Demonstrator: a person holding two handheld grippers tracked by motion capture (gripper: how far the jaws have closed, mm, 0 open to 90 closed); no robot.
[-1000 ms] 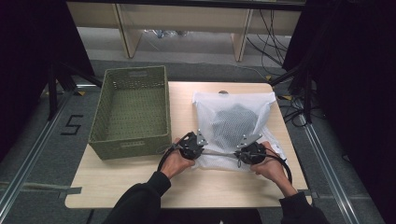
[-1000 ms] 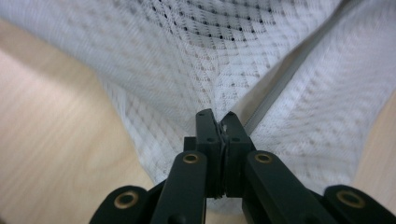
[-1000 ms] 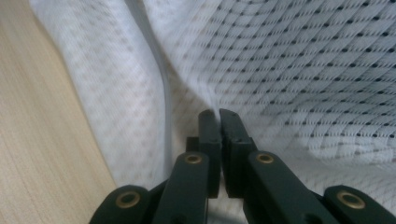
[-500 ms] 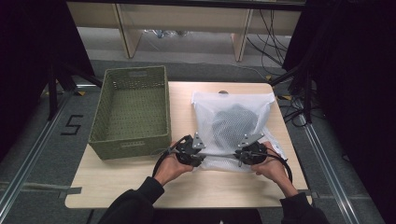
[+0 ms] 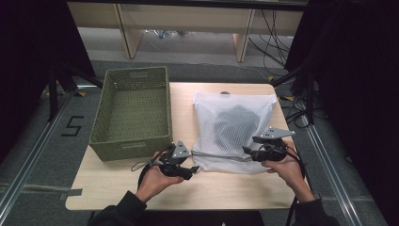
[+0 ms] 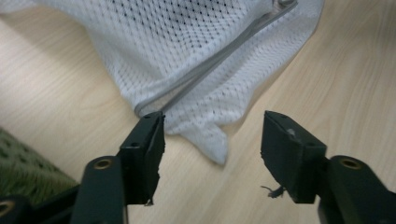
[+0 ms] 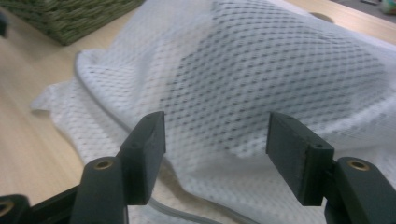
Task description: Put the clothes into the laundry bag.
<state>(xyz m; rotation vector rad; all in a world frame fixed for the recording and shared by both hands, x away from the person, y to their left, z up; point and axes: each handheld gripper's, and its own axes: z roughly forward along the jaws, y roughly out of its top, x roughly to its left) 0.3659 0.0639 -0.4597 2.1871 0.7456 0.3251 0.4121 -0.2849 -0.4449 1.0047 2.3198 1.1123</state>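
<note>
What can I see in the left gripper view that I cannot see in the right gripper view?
Left gripper view alone: the corner of the white mesh bag lying flat on the wooden table, just ahead of the open jaws of the left gripper.

Right gripper view alone: the dark item bulging inside the bag, with the right gripper open over the mesh.

Both: the mesh bag, its grey zipper line, the table, and a part of the green woven basket.
</note>
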